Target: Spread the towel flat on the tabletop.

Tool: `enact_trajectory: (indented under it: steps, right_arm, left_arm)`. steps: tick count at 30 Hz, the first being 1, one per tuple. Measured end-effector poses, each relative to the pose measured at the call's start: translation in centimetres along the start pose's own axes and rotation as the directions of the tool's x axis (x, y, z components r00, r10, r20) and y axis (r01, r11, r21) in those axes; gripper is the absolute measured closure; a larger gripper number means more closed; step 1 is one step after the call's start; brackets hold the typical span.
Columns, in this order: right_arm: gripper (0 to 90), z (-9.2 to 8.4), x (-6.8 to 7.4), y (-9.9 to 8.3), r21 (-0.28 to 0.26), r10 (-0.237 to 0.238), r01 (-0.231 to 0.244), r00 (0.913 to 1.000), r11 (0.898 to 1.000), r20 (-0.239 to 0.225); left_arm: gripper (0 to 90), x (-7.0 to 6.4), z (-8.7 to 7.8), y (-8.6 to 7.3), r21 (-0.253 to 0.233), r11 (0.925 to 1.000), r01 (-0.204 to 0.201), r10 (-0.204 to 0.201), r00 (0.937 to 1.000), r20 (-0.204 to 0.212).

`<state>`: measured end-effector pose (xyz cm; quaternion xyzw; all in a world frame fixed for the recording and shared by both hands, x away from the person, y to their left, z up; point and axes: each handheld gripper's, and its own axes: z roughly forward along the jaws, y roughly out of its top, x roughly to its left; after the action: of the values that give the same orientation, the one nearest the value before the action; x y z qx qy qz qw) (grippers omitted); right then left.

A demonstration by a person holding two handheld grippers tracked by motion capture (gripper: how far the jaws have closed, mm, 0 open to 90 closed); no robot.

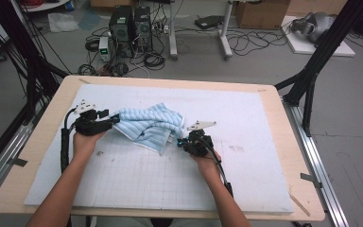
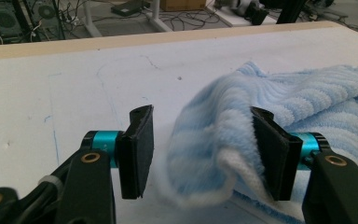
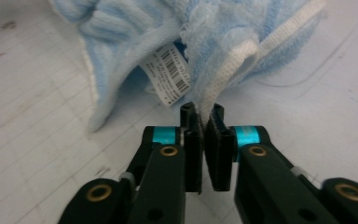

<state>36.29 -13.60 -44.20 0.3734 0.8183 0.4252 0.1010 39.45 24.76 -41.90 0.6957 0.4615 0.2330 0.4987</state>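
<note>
Seen from the high view: a light blue striped towel (image 1: 149, 125) lying crumpled on the white gridded mat (image 1: 246, 118), slightly left of centre, mat resting on a pale wooden table (image 1: 293, 156). At the towel's left edge, the left gripper (image 1: 115, 119), held in the left hand (image 1: 86, 142), black cable looping down beside the forearm. At the towel's lower right corner, the right gripper (image 1: 179, 141), held in the right hand (image 1: 207, 161), grey three-cornered plate on top. Beyond the table, computer towers (image 1: 130, 28) and tangled cables on the floor. From the left gripper view: jaws standing well apart, one black pad free over bare mat (image 2: 51, 93), the other pad (image 2: 268, 149) lying against a rounded fold of towel (image 2: 279, 100); fold with its white hemmed edge sitting in the gap between the jaws, touching one side only, so not clamped. Towel spreading off to the right of this view, mat bare to the left, table edge behind. From the right gripper view: jaws drawn almost together, pinching the white hem of the towel (image 3: 223, 28) between the pads, fabric rising straight out of the narrow gap. Just beside that pinched edge, a white label with a barcode (image 3: 170, 72) hanging from the cloth, blue folds bunched above, gridded mat (image 3: 37, 140) below and to both sides.
</note>
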Motion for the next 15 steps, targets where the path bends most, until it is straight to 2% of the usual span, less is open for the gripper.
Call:
enact_trajectory:
  steps: [3,5,7,9,11,13,15]
  right_arm:
    - [87.1,-1.3,-0.2,-0.2,-0.006,0.001,-0.001,0.9993,1.0,-0.039]
    - [87.0,-2.2,-0.3,-0.5,-0.002,-0.001,0.001,0.9991,1.0,-0.042]
    - [86.8,-3.5,-0.5,-0.9,0.015,0.011,-0.01,0.9978,1.0,-0.065]
    - [86.7,-4.4,-0.6,-1.3,0.028,0.002,0.0,0.9971,1.0,-0.076]
    - [86.7,-5.4,-0.6,-1.9,0.037,-0.009,0.013,0.9952,0.999,-0.097]
    - [86.8,-6.5,-0.6,-2.9,0.05,-0.002,0.007,0.9933,0.999,-0.116]
    - [86.7,-7.2,-0.9,-3.7,0.049,0.022,-0.016,0.9915,0.999,-0.128]
  left_arm:
    - [44.6,0.2,-0.2,0.0,0.001,1.0,0.009,-0.009,1.0,0.001]
    - [45.0,0.1,-0.3,0.0,0.002,1.0,0.006,-0.006,0.9999,0.01]
    - [47.1,-0.3,-0.5,0.1,0.003,1.0,0.003,-0.003,0.9993,0.038]
    - [48.3,-1.2,-0.6,0.1,0.01,0.9998,-0.019,0.018,0.9964,0.083]
    - [48.4,-2.3,-0.5,0.0,0.021,0.9983,-0.055,0.052,0.9901,0.131]
    - [48.1,-3.7,0.0,-0.2,0.051,0.9933,-0.103,0.092,0.9783,0.186]
    - [46.8,-5.0,0.7,-0.6,0.076,0.9882,-0.133,0.113,0.9665,0.23]
